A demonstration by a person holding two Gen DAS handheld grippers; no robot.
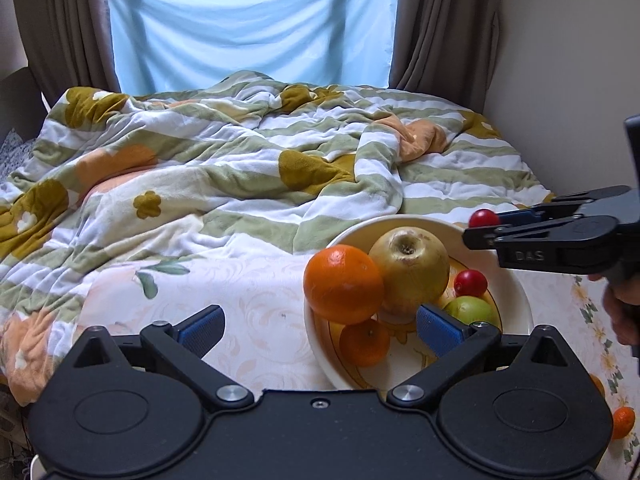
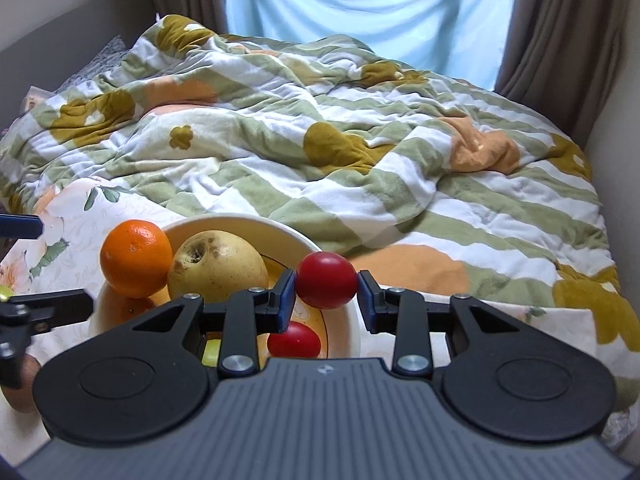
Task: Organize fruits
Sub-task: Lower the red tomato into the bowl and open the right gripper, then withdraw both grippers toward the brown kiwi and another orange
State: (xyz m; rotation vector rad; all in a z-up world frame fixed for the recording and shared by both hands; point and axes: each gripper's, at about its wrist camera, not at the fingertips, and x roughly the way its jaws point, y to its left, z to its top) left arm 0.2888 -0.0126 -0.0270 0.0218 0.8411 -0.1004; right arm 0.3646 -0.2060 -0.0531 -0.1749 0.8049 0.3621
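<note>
Left wrist view: the left tongs (image 1: 318,326) gape wide, empty, the bowl (image 1: 520,300) ahead-right. Right wrist view: the right tongs (image 2: 326,294) clamp a red cherry tomato (image 2: 326,279) over the bowl's rim; next, probably lower and release.

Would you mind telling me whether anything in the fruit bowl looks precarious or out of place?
The large orange perches on the bowl rim, overhanging its edge and leaning against the yellow apple; it looks liable to roll off.

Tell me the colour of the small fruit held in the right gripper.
Red small fruit; clearest in the right wrist view, between the fingers.
</note>
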